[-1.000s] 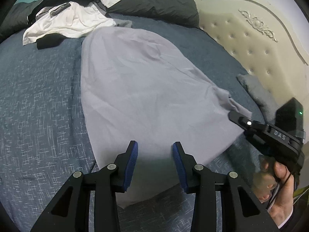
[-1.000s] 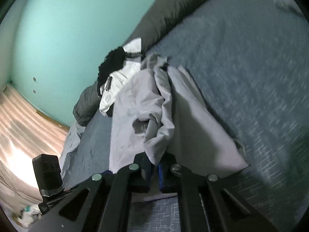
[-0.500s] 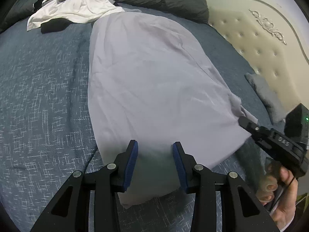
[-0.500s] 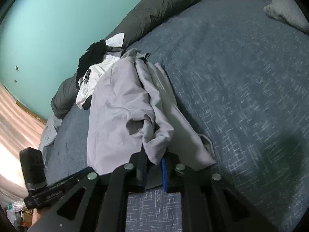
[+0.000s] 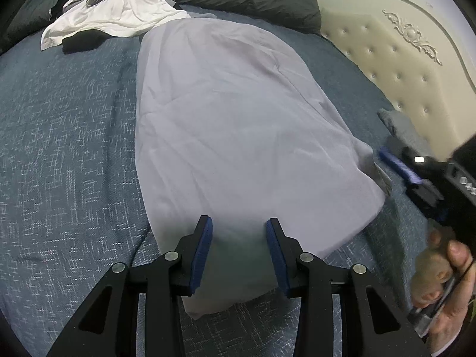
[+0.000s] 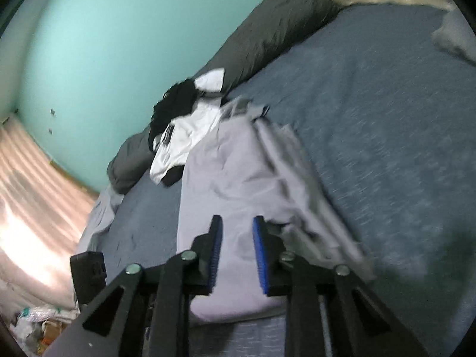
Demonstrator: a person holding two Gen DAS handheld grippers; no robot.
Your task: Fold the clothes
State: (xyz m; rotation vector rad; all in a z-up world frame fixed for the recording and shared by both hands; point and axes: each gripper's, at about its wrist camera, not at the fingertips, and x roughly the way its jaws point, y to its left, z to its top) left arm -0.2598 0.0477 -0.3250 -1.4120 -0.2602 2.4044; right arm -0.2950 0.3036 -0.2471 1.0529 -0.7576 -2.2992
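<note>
Left-wrist view takes in a bed (image 5: 68, 136) spread with a blue flecked cover, its cream tufted headboard (image 5: 395, 68) rising at the right and a long dark grey pillow (image 5: 253, 0) lying across the far end. Against a turquoise wall (image 6: 119, 44), the right-wrist view shows the same bed at a tilt, blurred by motion.

Stretched lengthwise down the middle of the cover lies a pale grey garment (image 5: 232, 136), smoothed flat on top, its near edge folded under into a rounded hem. Seen from the right-wrist view, the garment (image 6: 235, 184) has bunched, layered folds along its right edge. At its far end sits a heap of white and black clothes (image 5: 116, 15), touching the grey cloth and resting partly on the pillow.

Over the near hem hangs the left gripper (image 5: 239, 253), its blue-padded jaws spread wide with only cloth showing between them and nothing pinched. At the garment's right corner the right gripper (image 5: 401, 166), blurred, sits just beside the cloth, held by a hand (image 5: 446, 273) at the frame's lower right. From its own camera the right gripper (image 6: 236, 253) shows its jaws parted over the grey fabric, gripping nothing.
</note>
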